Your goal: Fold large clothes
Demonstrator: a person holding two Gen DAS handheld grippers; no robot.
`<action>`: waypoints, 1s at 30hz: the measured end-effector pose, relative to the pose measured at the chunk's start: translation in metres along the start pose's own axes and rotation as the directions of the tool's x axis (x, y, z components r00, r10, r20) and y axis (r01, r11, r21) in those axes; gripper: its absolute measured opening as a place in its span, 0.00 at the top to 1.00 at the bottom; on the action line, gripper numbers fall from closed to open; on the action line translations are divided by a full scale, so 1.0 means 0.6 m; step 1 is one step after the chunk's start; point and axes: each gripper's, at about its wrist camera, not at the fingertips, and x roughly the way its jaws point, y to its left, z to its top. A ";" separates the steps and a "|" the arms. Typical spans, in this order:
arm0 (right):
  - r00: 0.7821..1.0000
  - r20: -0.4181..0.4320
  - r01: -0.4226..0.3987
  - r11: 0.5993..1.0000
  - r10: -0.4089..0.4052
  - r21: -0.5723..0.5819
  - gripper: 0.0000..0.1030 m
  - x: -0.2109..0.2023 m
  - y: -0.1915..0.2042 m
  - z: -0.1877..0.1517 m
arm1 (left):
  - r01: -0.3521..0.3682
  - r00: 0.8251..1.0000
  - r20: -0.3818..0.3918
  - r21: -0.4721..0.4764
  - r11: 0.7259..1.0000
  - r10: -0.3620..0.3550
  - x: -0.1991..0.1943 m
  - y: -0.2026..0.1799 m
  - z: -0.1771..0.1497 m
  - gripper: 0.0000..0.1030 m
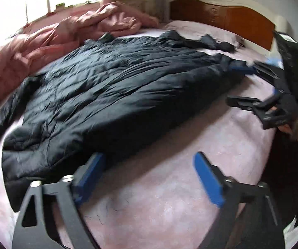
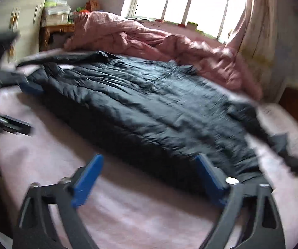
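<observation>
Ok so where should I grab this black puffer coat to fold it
Pinch the black puffer coat along its near long edge, coming low from the bed's front side. That edge lies flat on the pink sheet, and both hand-held grippers, left and right, are already open beside it.

jacket [image 1: 115,95]: black, quilted stitch lines | bed sheet [image 1: 159,197]: pale pink, faintly mottled | duvet [image 2: 159,47]: dusty pink, plain | headboard [image 1: 221,14]: reddish-brown wood | left hand-held gripper [image 1: 151,178]: black frame, blue pads | right hand-held gripper [image 2: 149,178]: black frame, blue pads | curtain [image 2: 258,27]: pink and cream
</observation>
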 end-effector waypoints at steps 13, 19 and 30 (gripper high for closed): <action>0.987 -0.099 0.134 0.990 -0.129 0.045 0.18 0.051 -0.020 -0.008 | -0.225 0.974 0.045 0.032 0.974 0.223 0.024 0.000 0.003 0.21; 0.957 -0.077 0.275 0.960 -0.278 -0.055 0.17 0.047 -0.006 -0.008 | -0.375 0.927 0.064 0.222 0.900 0.370 0.023 -0.031 -0.007 0.05; 0.892 -0.118 0.442 0.896 -0.436 0.031 0.17 0.057 -0.076 0.002 | -0.588 0.807 0.099 0.037 0.808 0.582 0.018 0.069 0.010 0.00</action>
